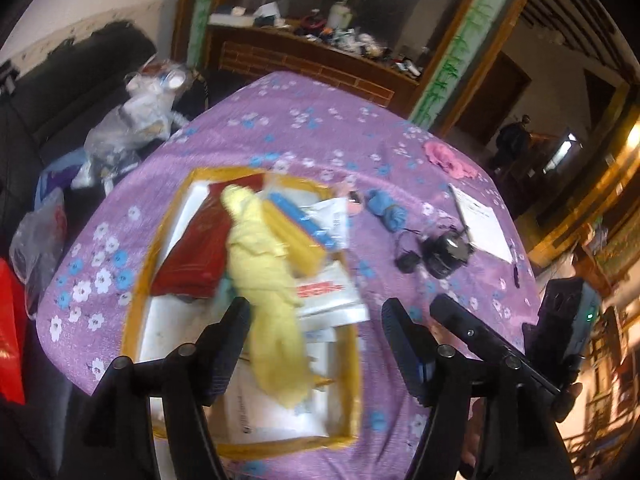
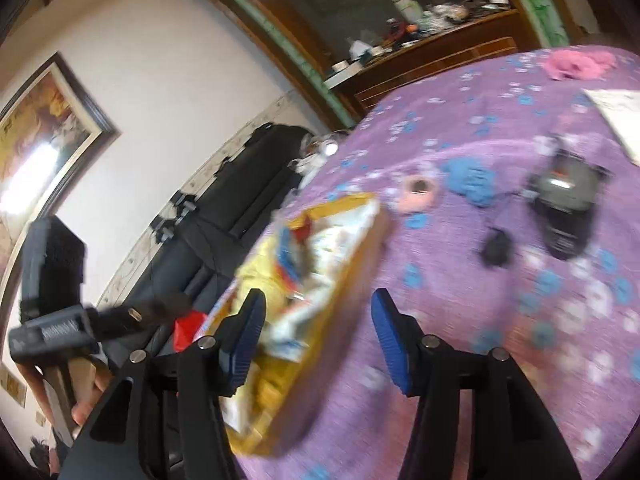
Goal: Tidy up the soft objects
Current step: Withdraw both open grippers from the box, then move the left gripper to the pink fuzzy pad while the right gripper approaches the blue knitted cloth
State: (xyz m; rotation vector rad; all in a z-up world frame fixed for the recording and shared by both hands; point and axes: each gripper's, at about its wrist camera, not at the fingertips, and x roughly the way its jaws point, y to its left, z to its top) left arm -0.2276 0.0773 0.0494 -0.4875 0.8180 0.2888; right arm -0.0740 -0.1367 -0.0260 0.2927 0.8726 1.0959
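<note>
A yellow cloth lies draped in the yellow-rimmed box on the purple flowered table; it shows blurred in the right wrist view. My left gripper is open above the box's near side, the cloth between its fingers but not gripped. A blue cloth and a pink cloth lie on the table beyond; both also show in the right wrist view, blue cloth and pink cloth. My right gripper is open and empty beside the box.
The box also holds a red cloth, a blue-and-yellow sponge and white packets. A black device, a small pink object and a white paper lie on the table. Plastic bags and a black sofa stand left.
</note>
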